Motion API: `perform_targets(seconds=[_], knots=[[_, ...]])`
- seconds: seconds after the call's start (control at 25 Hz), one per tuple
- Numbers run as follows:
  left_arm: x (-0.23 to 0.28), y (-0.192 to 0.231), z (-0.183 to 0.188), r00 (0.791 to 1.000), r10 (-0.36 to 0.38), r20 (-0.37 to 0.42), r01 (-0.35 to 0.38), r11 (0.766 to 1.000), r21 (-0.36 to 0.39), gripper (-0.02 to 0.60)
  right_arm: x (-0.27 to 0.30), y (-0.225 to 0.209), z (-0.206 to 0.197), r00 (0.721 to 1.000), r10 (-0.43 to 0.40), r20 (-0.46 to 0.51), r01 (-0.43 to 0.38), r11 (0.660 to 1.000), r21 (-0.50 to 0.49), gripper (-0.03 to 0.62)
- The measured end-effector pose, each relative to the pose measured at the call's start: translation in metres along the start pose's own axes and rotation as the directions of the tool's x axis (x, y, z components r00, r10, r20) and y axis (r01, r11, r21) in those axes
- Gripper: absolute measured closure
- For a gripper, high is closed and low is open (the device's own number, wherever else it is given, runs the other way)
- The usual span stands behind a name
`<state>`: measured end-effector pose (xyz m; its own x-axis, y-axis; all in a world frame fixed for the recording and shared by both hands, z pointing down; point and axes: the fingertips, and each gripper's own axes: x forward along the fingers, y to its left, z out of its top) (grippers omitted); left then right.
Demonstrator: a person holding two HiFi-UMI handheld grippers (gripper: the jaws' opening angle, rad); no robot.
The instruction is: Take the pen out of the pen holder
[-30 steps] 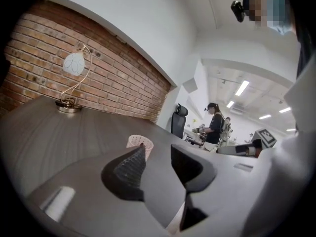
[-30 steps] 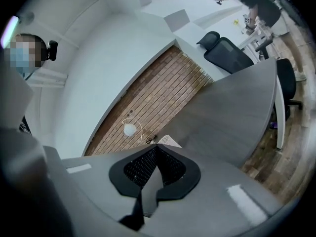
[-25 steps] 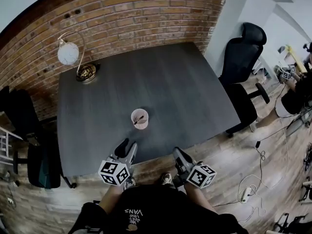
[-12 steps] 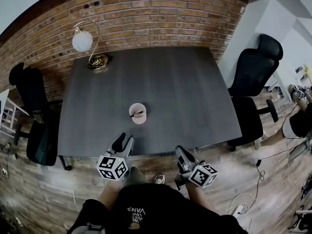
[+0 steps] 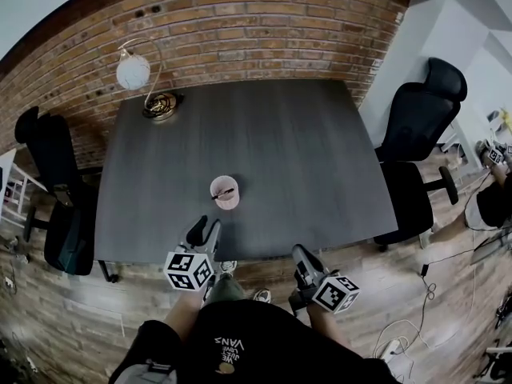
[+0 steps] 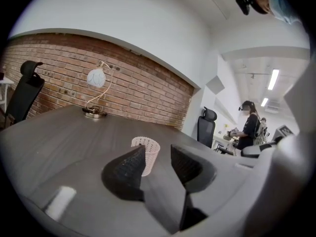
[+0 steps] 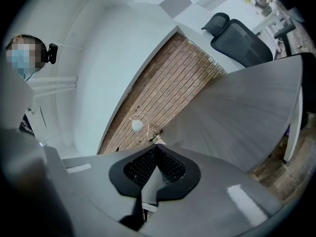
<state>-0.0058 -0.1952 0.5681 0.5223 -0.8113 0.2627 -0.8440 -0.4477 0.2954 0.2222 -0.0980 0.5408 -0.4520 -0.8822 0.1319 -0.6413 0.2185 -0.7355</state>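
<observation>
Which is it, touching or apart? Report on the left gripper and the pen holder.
Apart. The head view shows bare table between the left gripper and the pen holder.

The table (image 5: 280, 150) was dark grey with a fine wood grain. On it, the pen holder (image 5: 225, 192) was pale pink mesh and the pen (image 5: 228, 190) dark. The far wall (image 5: 264, 30) was red-brown brick, and the lamp (image 5: 133, 71) at far left had a white globe. My left gripper (image 5: 204, 232) and right gripper (image 5: 302, 256) were black-jawed, with black-and-white square markers.
</observation>
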Motion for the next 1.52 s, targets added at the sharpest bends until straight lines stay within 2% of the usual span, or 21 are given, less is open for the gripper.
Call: perform_targets(seconds=[0.2,0.68,1.2,1.52], knots=[[0.017,0.011,-0.004,1.0,0.006,-0.025,-0.006,1.0,-0.017,0.413,0.011,-0.002,0.009,1.0,-0.027,0.014,0.027,1.0,0.001,0.594],[0.059,0.03,-0.016,0.996,-0.033,-0.08,0.03,0.999,-0.033,0.413,0.036,-0.01,0.018,0.995,-0.097,0.014,0.096,0.995,0.016,0.594],[0.078,0.042,-0.014,0.996,-0.021,-0.089,0.019,1.0,-0.016,0.414,0.056,-0.017,0.021,0.992,-0.124,0.006,0.124,0.992,0.015,0.594],[0.08,0.05,-0.013,0.995,0.015,-0.102,-0.012,1.0,0.021,0.486,0.061,-0.022,0.021,0.993,-0.119,0.007,0.119,0.993,0.023,0.594]])
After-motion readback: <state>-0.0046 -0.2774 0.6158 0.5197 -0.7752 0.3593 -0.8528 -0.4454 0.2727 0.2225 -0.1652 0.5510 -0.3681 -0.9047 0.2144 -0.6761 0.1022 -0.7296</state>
